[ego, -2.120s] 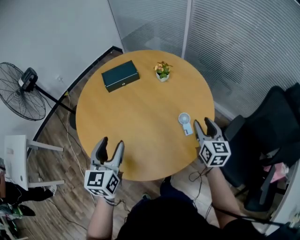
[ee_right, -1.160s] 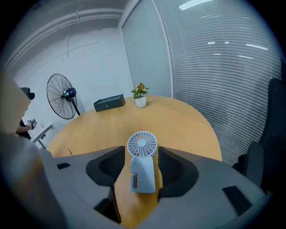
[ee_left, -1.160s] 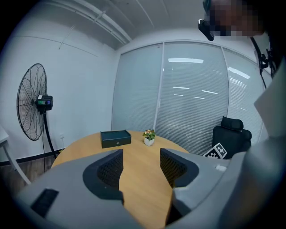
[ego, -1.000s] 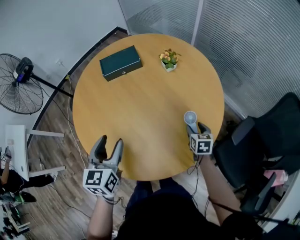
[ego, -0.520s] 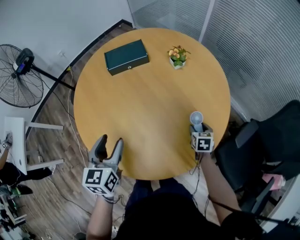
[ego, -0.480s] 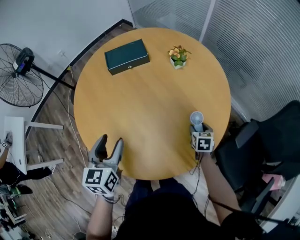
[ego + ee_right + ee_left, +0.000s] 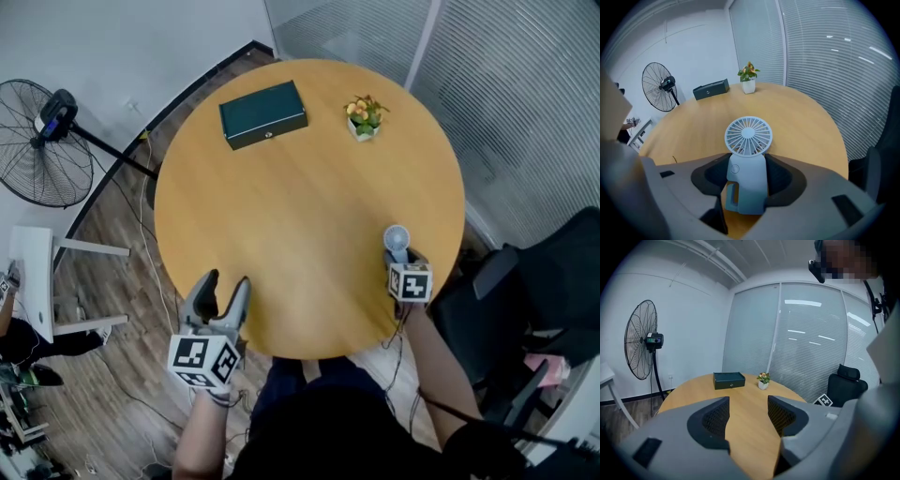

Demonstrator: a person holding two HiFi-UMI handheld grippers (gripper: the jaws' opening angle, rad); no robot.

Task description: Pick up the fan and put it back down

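My right hand-held gripper (image 7: 749, 171) has just been closing, and its pads pinch the body of the fan (image 7: 748, 135), which stands upright near the right-hand edge of the tabletop (image 7: 281, 216). My left hand-held gripper (image 7: 748, 414) hovers spread and empty over the near edge. I judge the grasp made, with lift and set-down yet to do; the jaws mask the fan's foot, so I cannot confirm contact with the tabletop.
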